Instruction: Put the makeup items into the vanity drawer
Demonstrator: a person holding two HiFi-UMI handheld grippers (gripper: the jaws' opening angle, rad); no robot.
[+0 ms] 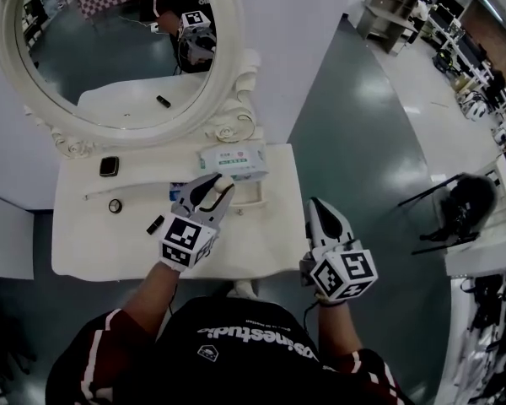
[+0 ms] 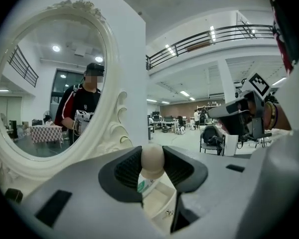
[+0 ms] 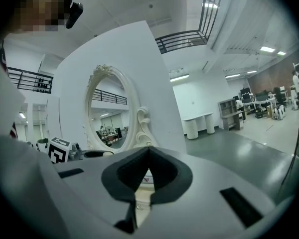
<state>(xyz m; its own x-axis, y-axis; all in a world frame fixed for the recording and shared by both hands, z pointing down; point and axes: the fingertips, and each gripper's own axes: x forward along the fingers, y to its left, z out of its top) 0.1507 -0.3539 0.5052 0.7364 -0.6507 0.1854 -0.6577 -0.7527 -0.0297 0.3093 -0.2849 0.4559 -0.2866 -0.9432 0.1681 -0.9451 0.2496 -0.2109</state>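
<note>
Vanity drawer [image 2: 164,197] below; beige ball [image 2: 152,158] clamped in left claw [image 2: 152,154].

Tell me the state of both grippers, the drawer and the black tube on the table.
Left gripper: jaws shut on a beige round item.
Right gripper: jaws shut, empty.
Drawer: open.
Black tube: lying on the vanity top, outside the drawer.

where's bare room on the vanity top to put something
Bare: the front strip of the vanity top, before the black tube, and the right end between the tissue pack and the right tool. Crowded: left middle, around the square case and ring.
</note>
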